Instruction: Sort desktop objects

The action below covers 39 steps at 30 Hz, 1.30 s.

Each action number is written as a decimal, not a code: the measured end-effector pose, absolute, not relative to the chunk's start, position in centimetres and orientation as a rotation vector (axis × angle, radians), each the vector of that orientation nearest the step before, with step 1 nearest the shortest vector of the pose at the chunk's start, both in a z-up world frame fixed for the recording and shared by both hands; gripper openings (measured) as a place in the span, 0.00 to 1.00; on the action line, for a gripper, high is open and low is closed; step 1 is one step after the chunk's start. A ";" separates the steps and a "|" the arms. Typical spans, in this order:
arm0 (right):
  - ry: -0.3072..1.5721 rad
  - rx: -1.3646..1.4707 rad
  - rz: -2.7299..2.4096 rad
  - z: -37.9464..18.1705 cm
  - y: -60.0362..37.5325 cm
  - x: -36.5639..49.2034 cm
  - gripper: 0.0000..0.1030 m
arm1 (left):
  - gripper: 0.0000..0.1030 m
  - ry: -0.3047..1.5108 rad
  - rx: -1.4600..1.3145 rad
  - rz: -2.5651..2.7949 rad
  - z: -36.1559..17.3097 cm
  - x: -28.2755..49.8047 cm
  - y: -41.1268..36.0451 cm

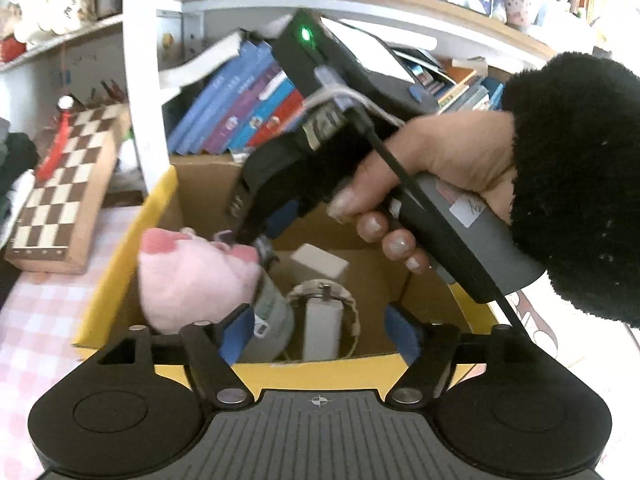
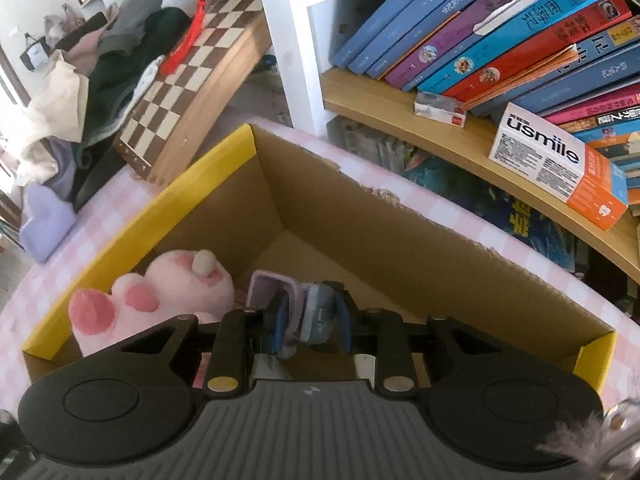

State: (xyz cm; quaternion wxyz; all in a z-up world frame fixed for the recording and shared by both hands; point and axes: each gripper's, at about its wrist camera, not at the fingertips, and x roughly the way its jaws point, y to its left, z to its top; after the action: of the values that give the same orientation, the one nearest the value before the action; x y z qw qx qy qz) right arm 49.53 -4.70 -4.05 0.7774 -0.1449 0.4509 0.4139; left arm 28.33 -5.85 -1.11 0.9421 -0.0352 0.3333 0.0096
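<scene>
The right hand-held gripper point(image 2: 308, 326) clamps a small grey-lilac bottle-like item point(image 2: 304, 312) inside the cardboard box point(image 2: 360, 216), long axis toward 12 o'clock, plush paw point(image 2: 160, 300) at 10 o'clock; the left hand-held gripper point(image 1: 320, 334) gapes wide, holding nothing

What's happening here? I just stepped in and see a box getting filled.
A person is sorting desk items into a yellow-edged cardboard box. The right tongs are shut on a small grey-and-lilac object, held over the box beside a pink plush paw. The left tongs hang open over the box, holding nothing. A white block already lies inside.
</scene>
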 end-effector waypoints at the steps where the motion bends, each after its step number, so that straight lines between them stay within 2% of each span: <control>1: 0.976 -0.318 0.884 -4.0 -4.7 49.4 0.28 | 0.74 0.676 -0.071 0.021 -0.9 28.1 -5.8; 2: 0.973 -0.323 0.868 -3.9 -4.8 49.2 0.40 | 0.76 0.673 -0.068 0.024 -0.9 28.2 -5.6; 3: 0.963 -0.326 0.857 -3.5 -4.9 48.9 0.45 | 0.78 0.671 -0.064 0.030 -0.8 28.1 -5.6; 4: 0.951 -0.326 0.855 -3.0 -5.2 48.4 0.45 | 0.78 0.668 -0.058 0.037 -0.7 28.1 -5.7; 6: 0.926 -0.324 0.850 -2.1 -5.8 47.5 0.58 | 0.79 0.658 -0.046 0.049 -0.4 27.9 -5.6; 8: 0.905 -0.317 0.838 -1.3 -6.8 46.6 0.61 | 0.81 0.643 -0.041 0.067 -0.1 27.4 -5.5; 15: 0.852 -0.225 0.774 1.3 -10.4 42.9 0.64 | 0.83 0.583 -0.059 0.124 1.6 25.6 -3.6; 26: 0.697 -0.151 0.650 4.5 -13.8 34.1 0.64 | 0.85 0.511 -0.070 0.168 3.5 20.5 0.1; 39: 0.602 -0.116 0.507 4.0 -13.9 22.5 0.63 | 0.87 0.508 -0.043 0.098 3.6 12.3 2.8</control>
State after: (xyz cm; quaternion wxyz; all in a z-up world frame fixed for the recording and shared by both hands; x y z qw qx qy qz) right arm 22.50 -13.89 4.03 0.9219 -0.0564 0.2932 0.2469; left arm 12.33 2.76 3.56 0.9665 -0.0211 0.2512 0.0487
